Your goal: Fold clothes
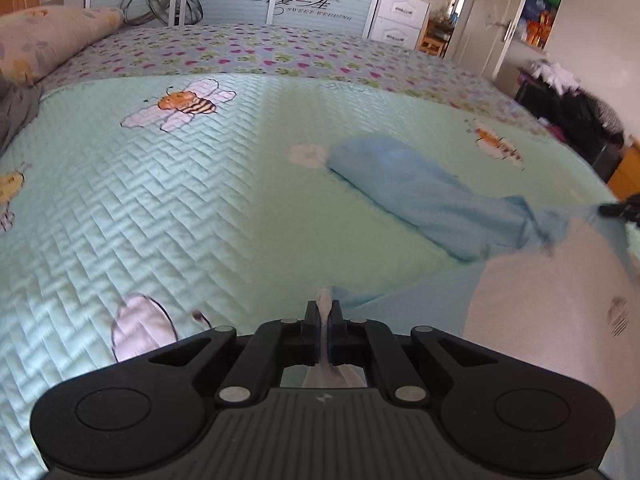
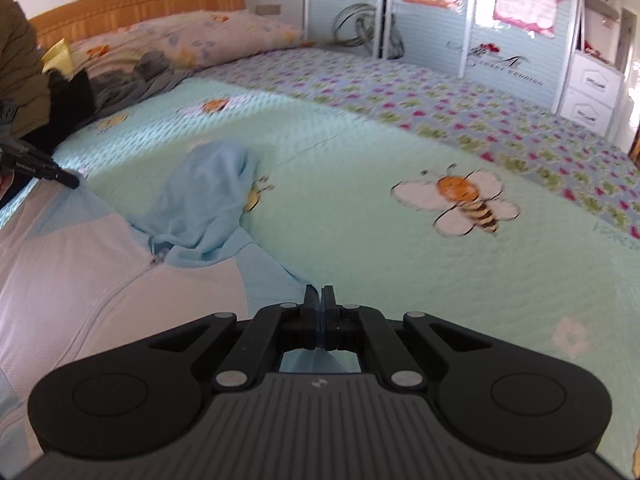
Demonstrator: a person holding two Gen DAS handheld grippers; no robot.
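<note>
Seemingly, in the left wrist view, the black two-finger left gripper [image 1: 324,312] is seen clamped on a pale pink fold of the light blue and pale pink hooded garment [image 1: 540,300], the pinched cloth standing up between the closed fingers. The garment is spread on the mint-green quilted bedspread with bee pictures [image 1: 180,200], and its body is cut off by the right and lower edges of the picture. Its light blue hood [image 1: 420,196] is laid out flat, its long axis running from the body at lower right toward upper left. At the right edge only the tip of the black right gripper [image 1: 620,209] is caught, gripping blue cloth; the rest is out of frame. In the right wrist view, the right gripper [image 2: 319,300] is seen closed on a thin blue edge of the garment [image 2: 100,280], whose body is cropped by the left edge. The hood [image 2: 204,200] is pointed away toward the floral pillow [image 2: 180,36]. The left gripper [image 2: 66,179] is partly cut off at far left, its tip on the cloth. Motion blur softens the floral sheet [image 2: 440,96] beyond.
</note>
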